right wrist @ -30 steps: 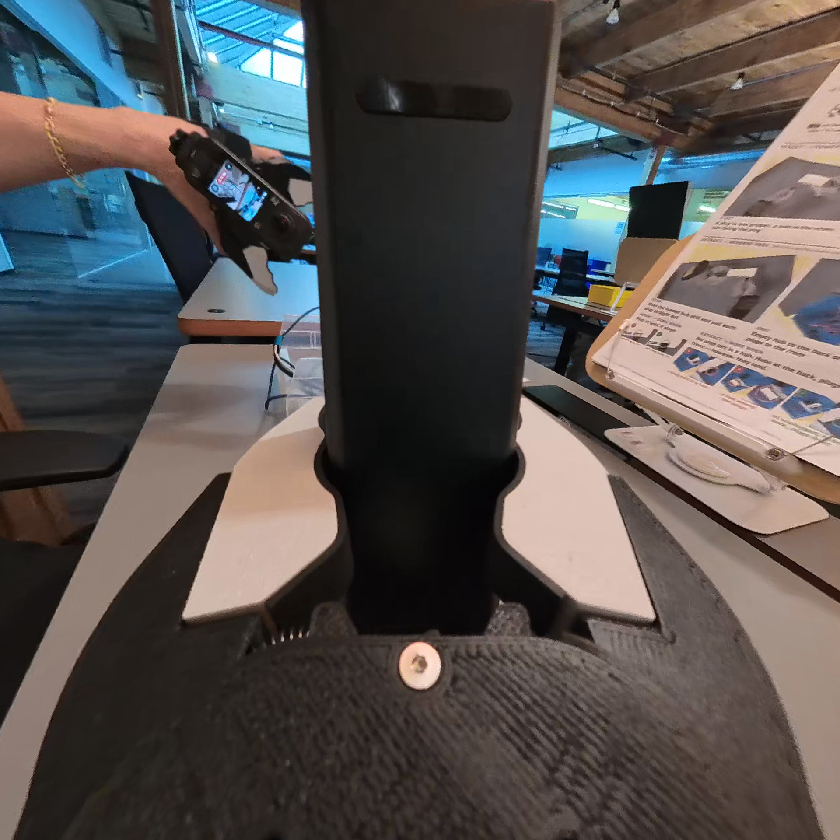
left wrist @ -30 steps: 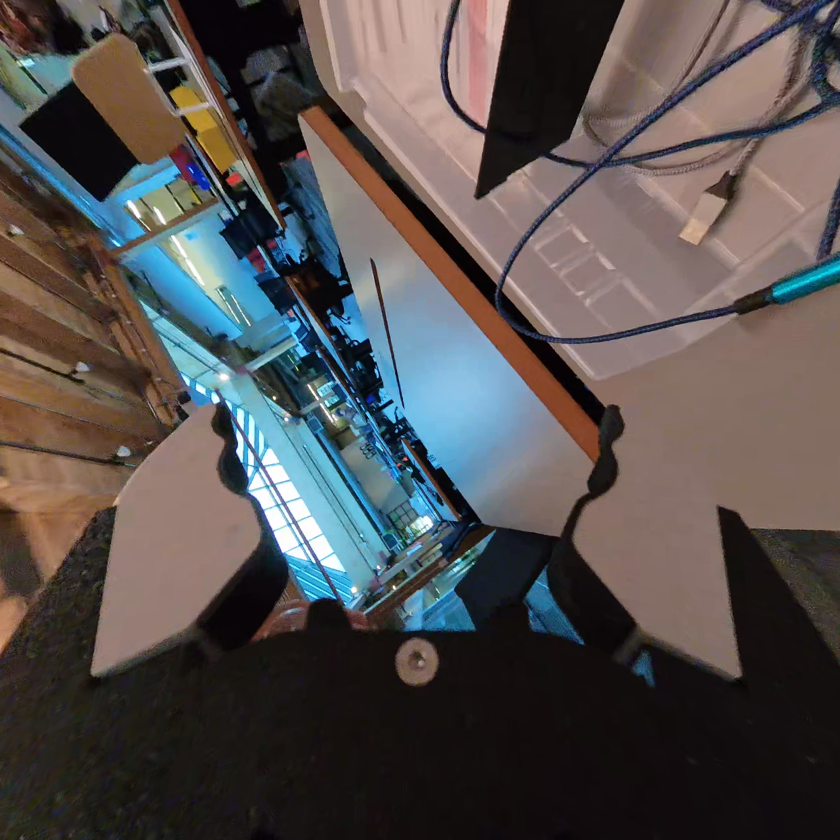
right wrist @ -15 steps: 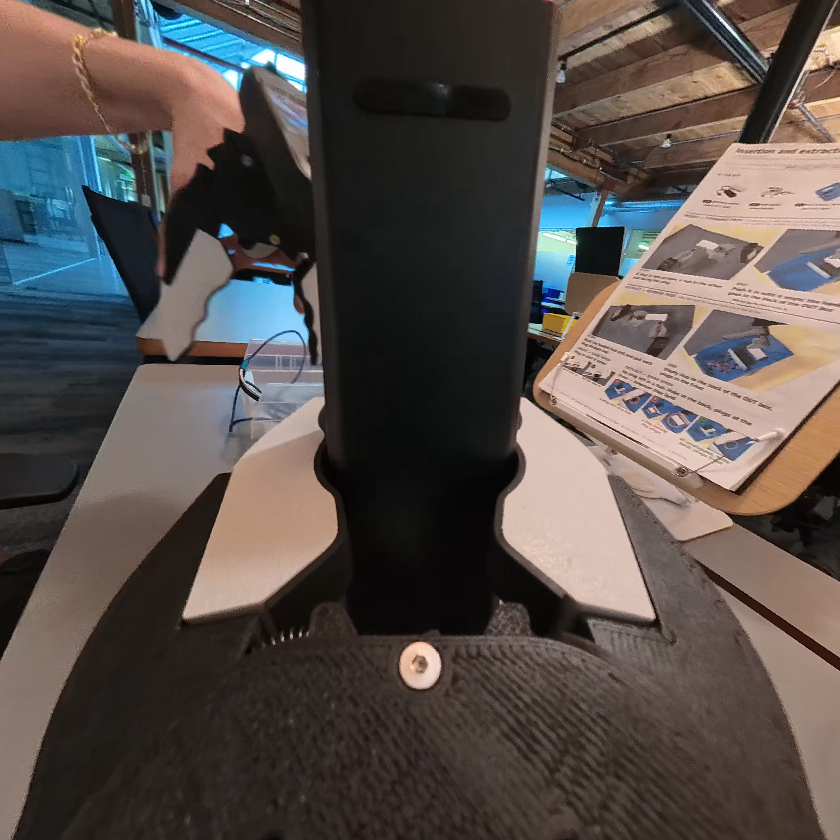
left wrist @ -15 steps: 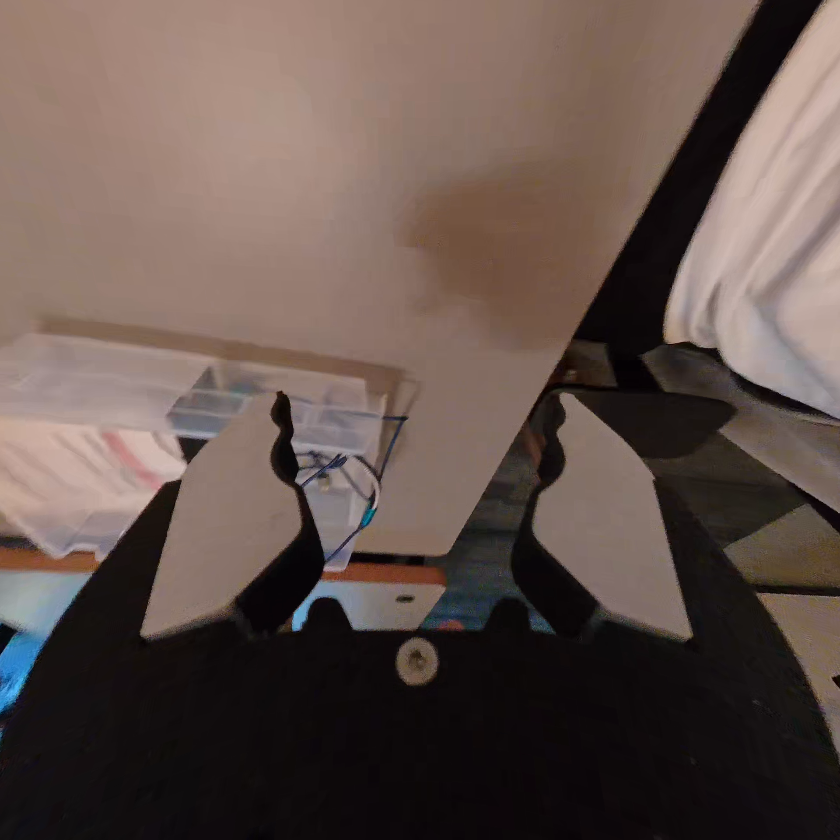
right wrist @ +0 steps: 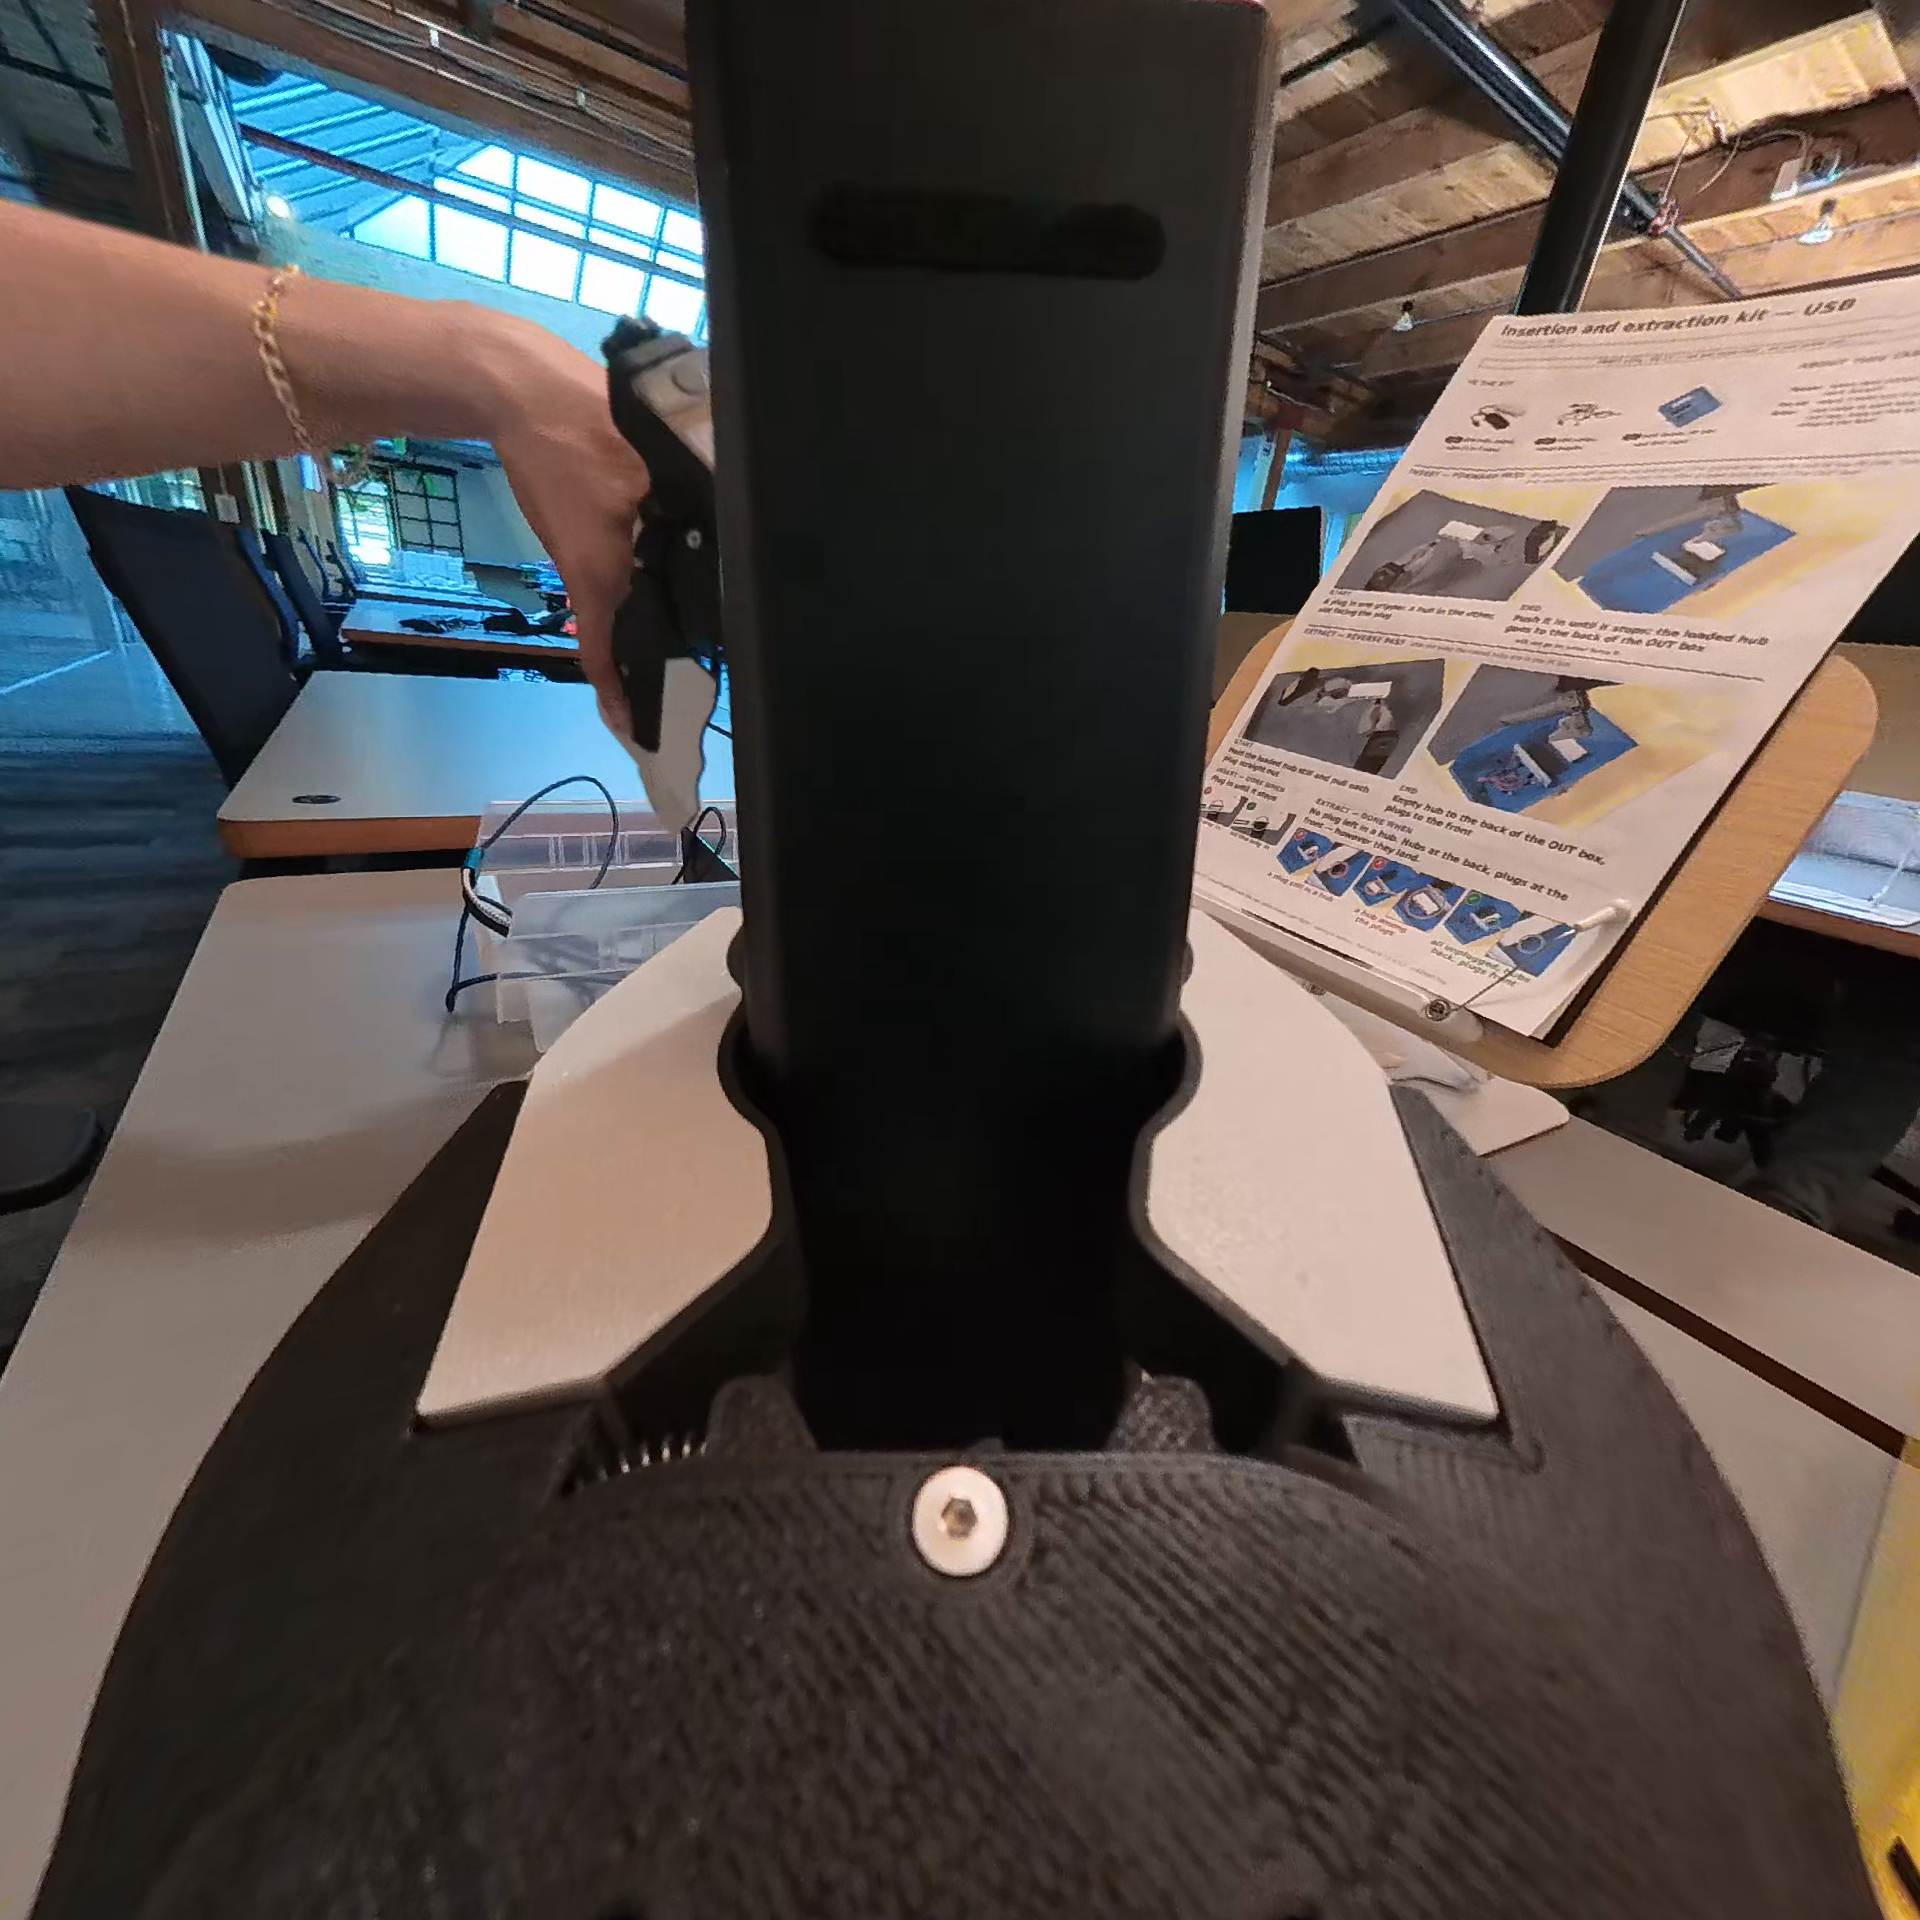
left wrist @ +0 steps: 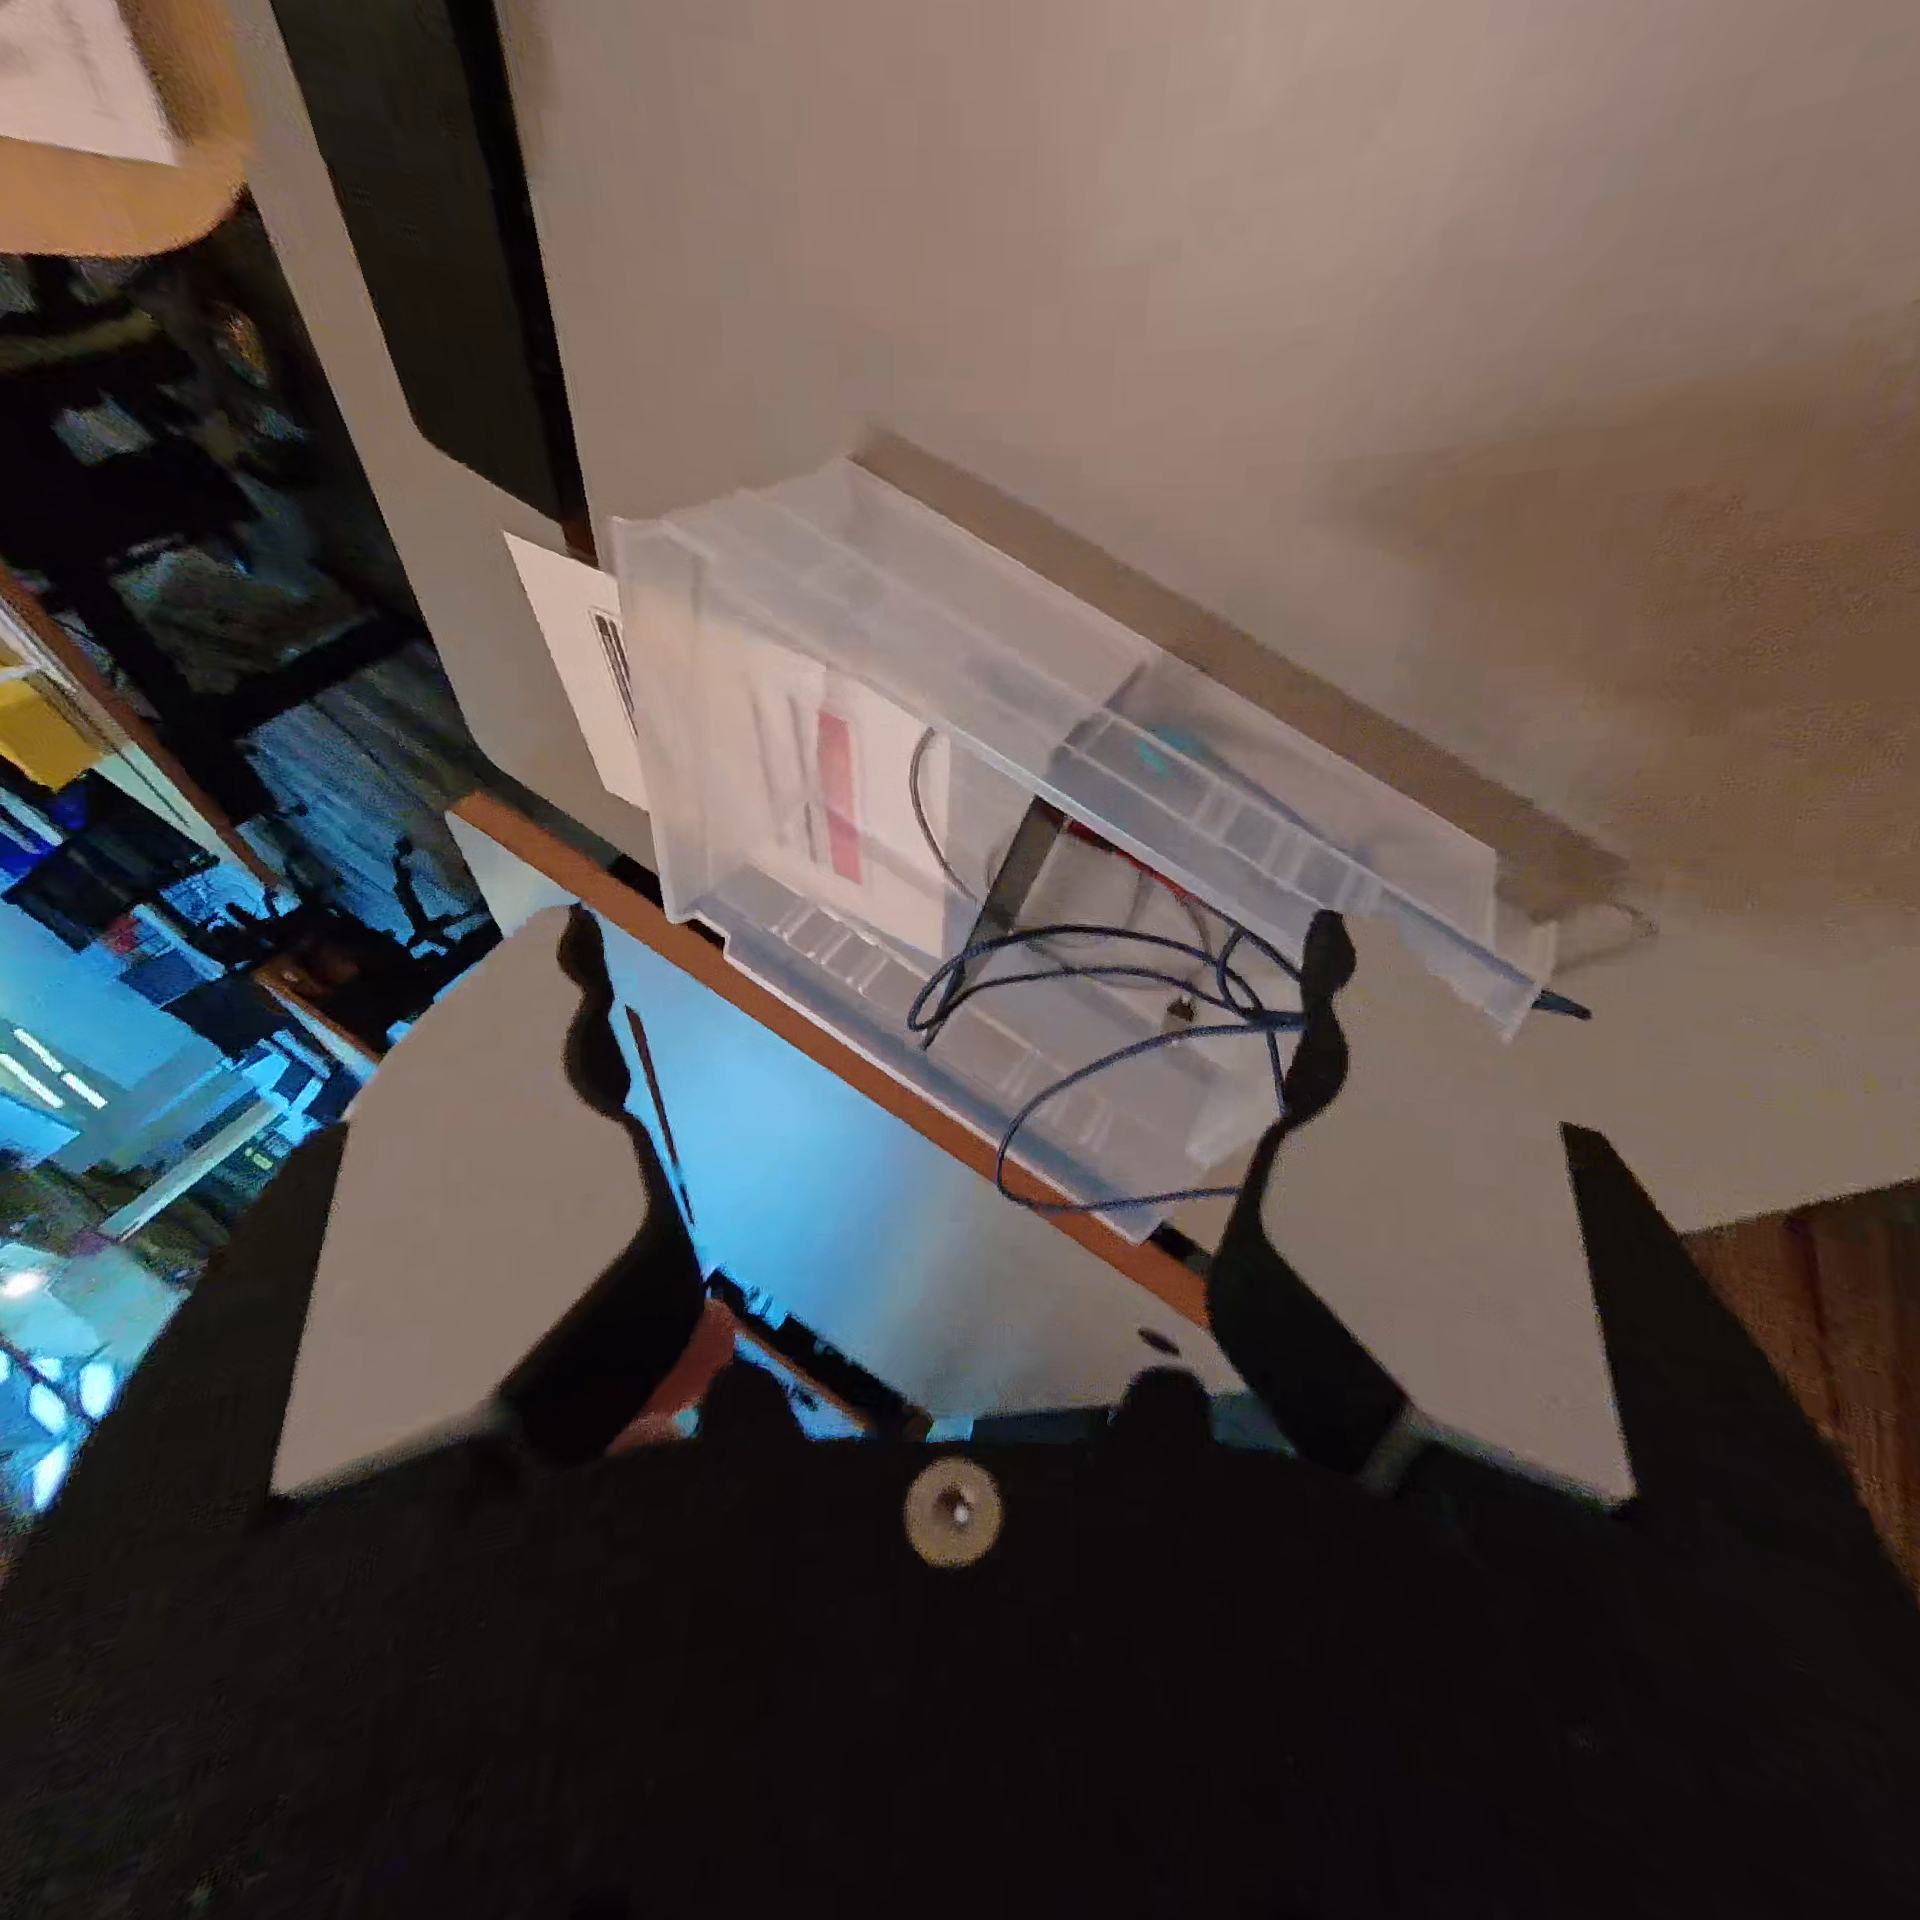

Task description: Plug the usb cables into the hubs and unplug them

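Observation:
My right gripper [right wrist: 961, 987] is shut on a tall black USB hub [right wrist: 977, 623] and holds it upright above the white table [right wrist: 291, 1039]. My left gripper [left wrist: 951, 935] is open and empty, hovering above a clear plastic bin [left wrist: 935, 623]. The bin holds a looped blue USB cable [left wrist: 1081, 1070], a teal plug [left wrist: 1169, 748], a black hub [left wrist: 1023, 862] and a paper card. In the right wrist view the bin [right wrist: 582, 914] stands behind the held hub at the left, with the left gripper [right wrist: 681, 748] in a person's hand [right wrist: 561, 488] just above it.
An instruction sheet on a wooden board [right wrist: 1538, 675] leans at the right of the table. A second table [right wrist: 416, 748] and office chairs [right wrist: 187, 623] stand behind the bin. The bin sits near the table's far edge [left wrist: 831, 1049]. My hands' fingertips stand some 30 cm from each other.
My left gripper has swung round and come down over the clear bin, staying open. My right gripper has kept its grip on the black hub and tilted slightly.

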